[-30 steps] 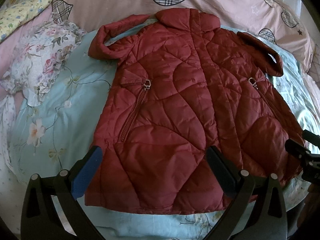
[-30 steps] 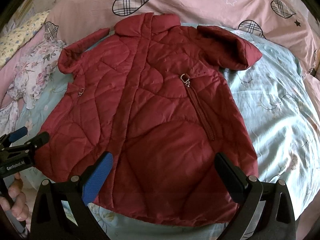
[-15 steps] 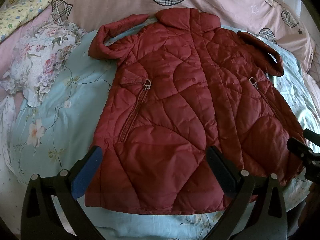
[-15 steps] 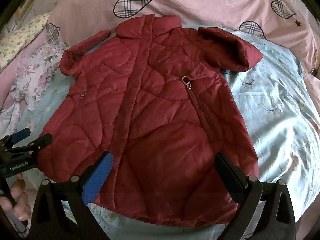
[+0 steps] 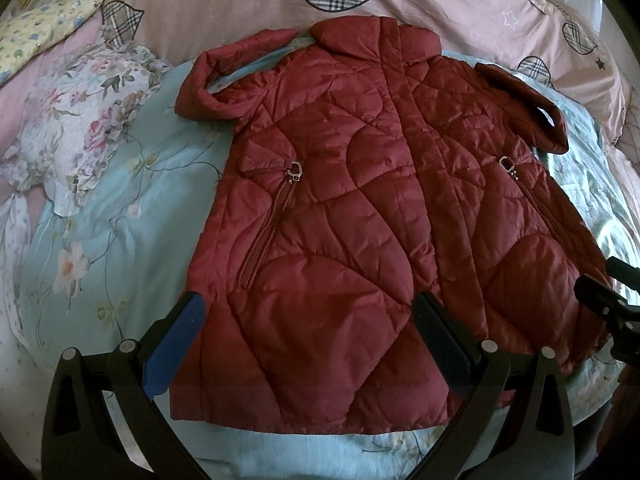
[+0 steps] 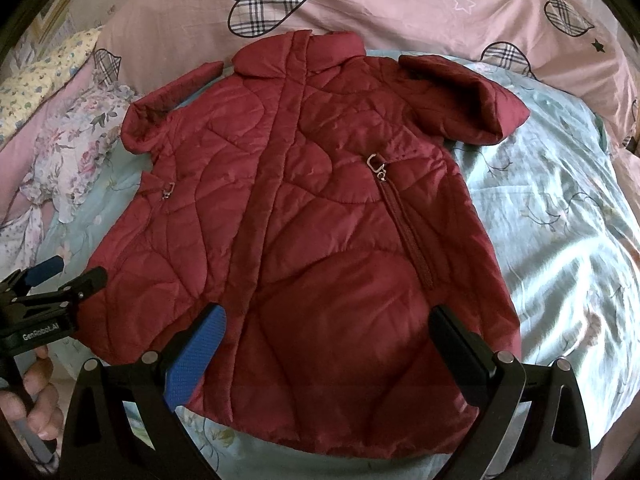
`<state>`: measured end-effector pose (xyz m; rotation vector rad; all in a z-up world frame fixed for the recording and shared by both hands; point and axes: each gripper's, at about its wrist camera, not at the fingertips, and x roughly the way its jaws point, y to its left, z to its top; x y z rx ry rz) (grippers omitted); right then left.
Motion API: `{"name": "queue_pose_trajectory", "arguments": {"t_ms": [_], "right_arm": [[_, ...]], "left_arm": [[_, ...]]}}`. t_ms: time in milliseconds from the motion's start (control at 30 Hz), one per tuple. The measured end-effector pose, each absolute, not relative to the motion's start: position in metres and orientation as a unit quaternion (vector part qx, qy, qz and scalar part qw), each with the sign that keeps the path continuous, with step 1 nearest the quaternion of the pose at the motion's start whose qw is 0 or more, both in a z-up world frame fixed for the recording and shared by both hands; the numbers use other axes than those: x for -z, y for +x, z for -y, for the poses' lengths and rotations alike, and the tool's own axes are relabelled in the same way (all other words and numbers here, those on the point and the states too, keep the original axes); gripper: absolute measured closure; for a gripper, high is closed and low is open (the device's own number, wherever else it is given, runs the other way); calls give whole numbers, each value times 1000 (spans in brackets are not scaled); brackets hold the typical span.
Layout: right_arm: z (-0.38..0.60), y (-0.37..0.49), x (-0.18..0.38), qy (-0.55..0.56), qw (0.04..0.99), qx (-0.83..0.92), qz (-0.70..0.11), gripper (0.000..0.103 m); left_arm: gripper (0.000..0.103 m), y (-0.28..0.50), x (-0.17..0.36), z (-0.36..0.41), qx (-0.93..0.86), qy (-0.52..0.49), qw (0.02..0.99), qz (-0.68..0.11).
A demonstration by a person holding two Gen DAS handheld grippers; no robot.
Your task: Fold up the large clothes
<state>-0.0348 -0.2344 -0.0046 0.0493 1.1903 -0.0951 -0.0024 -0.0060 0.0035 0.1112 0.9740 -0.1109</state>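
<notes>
A dark red quilted coat [image 5: 360, 208] lies spread flat, front up, on the bed, collar at the far end and hem nearest me; it also shows in the right wrist view [image 6: 304, 232]. Both sleeves are folded back near the shoulders. My left gripper [image 5: 308, 328] is open and empty, hovering over the hem's left half. My right gripper [image 6: 326, 340] is open and empty above the hem's right half. Each gripper shows at the edge of the other's view: the right one [image 5: 608, 304] and the left one [image 6: 52, 280].
A light blue floral quilt [image 5: 120, 216] lies under the coat. A pink duvet with plaid hearts [image 6: 360, 4] is bunched at the far end. A floral ruffled pillow [image 5: 80, 120] and a yellow patterned cloth [image 5: 44, 36] lie at the left.
Both grippers have drifted very slightly; the coat looks a touch lower in the right wrist view. Nothing was grasped or moved.
</notes>
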Motion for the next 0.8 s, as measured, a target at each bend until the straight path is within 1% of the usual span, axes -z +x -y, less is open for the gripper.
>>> {"name": "queue_pose_trajectory", "arguments": {"t_ms": [433,667,800], "right_arm": [[245,-16,6,20,830,51,-555,1],[265,11,5,12,836,68,-544,1],[284,33,7,3,840,82,-536,1]], "left_arm": [[0,19,1,9,65,48,874,-478],[0,42,6,11,85,23,865,-494],[0,60,7,11,86,21,870,-485]]}}
